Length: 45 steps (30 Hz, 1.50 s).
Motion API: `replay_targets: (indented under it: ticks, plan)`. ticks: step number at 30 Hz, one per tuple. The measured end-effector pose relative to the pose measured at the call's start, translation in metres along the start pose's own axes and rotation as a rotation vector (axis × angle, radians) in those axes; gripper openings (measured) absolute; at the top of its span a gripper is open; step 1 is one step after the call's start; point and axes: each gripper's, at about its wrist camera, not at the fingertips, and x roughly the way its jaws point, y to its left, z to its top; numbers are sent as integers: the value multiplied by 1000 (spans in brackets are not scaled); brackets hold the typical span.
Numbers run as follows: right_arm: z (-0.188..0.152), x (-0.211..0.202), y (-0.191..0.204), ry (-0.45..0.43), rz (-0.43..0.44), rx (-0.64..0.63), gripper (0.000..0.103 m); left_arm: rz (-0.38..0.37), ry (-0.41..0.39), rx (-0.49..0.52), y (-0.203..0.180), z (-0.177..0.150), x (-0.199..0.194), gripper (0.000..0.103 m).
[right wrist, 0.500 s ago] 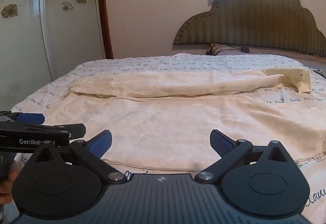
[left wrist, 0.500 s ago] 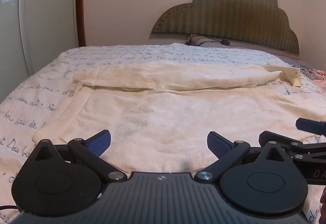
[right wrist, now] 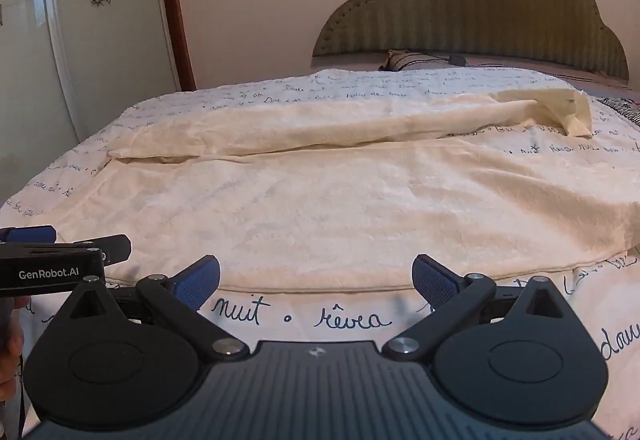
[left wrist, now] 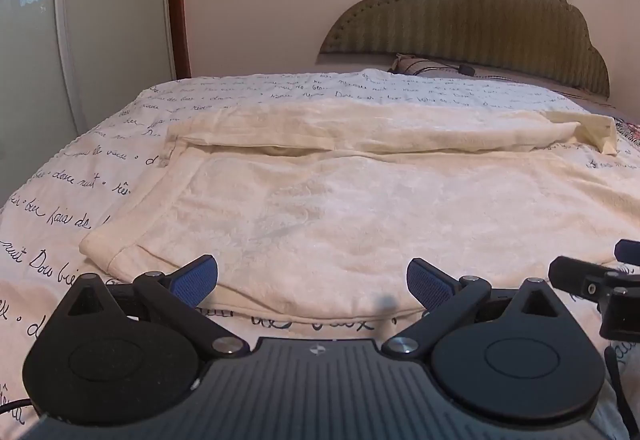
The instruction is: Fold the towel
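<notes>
A cream towel (left wrist: 340,200) lies spread on the bed, its far edge turned back in a long rolled fold (left wrist: 360,128). My left gripper (left wrist: 312,280) hovers open over the towel's near hem, toward its left corner (left wrist: 100,244), nothing between its blue pads. In the right wrist view the same towel (right wrist: 340,200) fills the middle, and my right gripper (right wrist: 316,280) stands open just short of the near hem (right wrist: 320,286), also empty. The left gripper's fingers (right wrist: 80,248) show at the left edge there. The right gripper's fingers (left wrist: 592,276) show at the left view's right edge.
The bed has a white cover (right wrist: 300,316) printed with dark handwriting. A green padded headboard (left wrist: 480,12) and a pillow (left wrist: 420,62) stand at the far end. A glass door with flower stickers (left wrist: 100,0) is at the left. A hand (right wrist: 12,352) shows at the left edge.
Both grippers have drawn back toward me, so the towel's near hem and the printed cover in front of it now show. Both stay open.
</notes>
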Motion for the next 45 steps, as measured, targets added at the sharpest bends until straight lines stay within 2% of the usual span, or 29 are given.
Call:
replay_targets:
  ticks: [7,21,33,45]
  plan:
    - [-1,-9,11,-19,-27,-50,103,-10,8,-1,-1,-2,-4,102]
    - [-15,-29,11,29,-11,-11,103,-29,29,19,-4,-14,-21,102]
    - [-16,-33,14,25,-10,-40,103,-43,28,30,-10,-16,-25,102]
    - [-19,-32,14,35,-4,-38,103,-43,59,23,-10,-22,-19,102]
